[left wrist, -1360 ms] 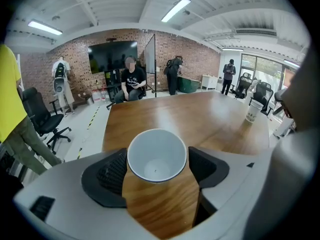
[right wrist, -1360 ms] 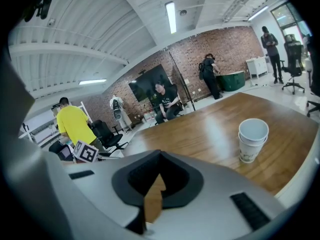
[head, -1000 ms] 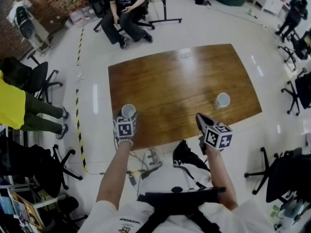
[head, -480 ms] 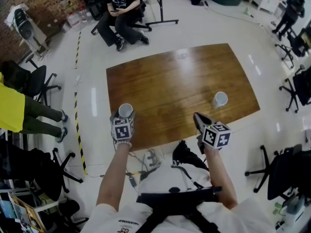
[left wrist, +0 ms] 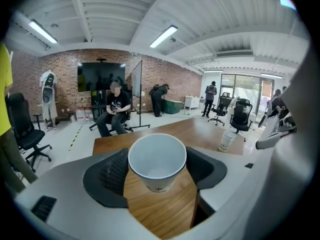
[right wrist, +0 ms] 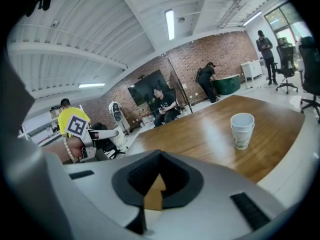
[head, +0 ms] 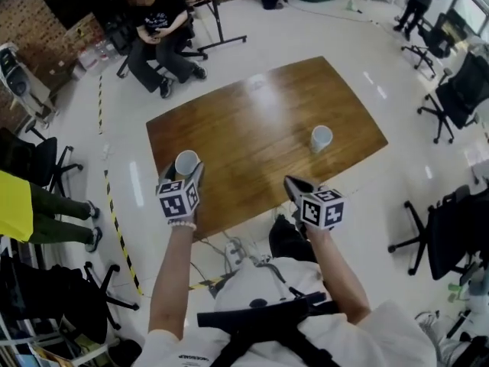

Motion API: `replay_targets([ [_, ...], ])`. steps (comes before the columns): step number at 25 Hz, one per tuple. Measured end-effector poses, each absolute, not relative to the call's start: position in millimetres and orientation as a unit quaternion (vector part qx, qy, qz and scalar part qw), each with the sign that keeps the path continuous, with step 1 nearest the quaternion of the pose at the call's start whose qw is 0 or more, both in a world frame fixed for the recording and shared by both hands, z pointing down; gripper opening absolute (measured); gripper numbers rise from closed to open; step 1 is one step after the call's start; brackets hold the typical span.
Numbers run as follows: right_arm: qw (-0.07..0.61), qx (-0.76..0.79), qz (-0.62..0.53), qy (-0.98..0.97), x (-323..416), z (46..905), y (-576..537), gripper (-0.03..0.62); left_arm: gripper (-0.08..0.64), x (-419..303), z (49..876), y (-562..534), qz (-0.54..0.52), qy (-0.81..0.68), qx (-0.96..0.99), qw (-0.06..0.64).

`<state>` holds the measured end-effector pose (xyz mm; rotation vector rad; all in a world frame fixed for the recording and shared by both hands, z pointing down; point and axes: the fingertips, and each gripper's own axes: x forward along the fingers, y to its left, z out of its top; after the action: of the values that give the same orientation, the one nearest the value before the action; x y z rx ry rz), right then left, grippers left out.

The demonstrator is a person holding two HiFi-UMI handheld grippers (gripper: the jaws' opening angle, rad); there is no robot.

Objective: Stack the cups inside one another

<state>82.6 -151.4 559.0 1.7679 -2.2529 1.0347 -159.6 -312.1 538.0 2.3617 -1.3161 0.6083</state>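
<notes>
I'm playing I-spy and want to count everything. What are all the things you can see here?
table: one, brown wood, middle of the room
held cup: one, white, between the left gripper's pads, over the table's near left edge
cup stack: looks like two nested, white, upright on the table's right side
office chairs: several, black, around the room's edges
floor tape: one line, yellow and black, left of the table
seated person: one, dark clothes, beyond the table
person in yellow: one, far left
screen: one, black, far side
left gripper: one, grey, shut on the held cup
right gripper: one, grey, shut, empty
</notes>
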Motion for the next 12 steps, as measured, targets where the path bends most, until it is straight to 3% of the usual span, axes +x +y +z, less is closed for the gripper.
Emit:
replay_targets([
  [12,0.024,0.636,0.345,-0.689,124.3,557.0,-64.3,0.0,0.348,-5.1,524.0,-251.6,0.229,-0.334,0.899,0.167],
])
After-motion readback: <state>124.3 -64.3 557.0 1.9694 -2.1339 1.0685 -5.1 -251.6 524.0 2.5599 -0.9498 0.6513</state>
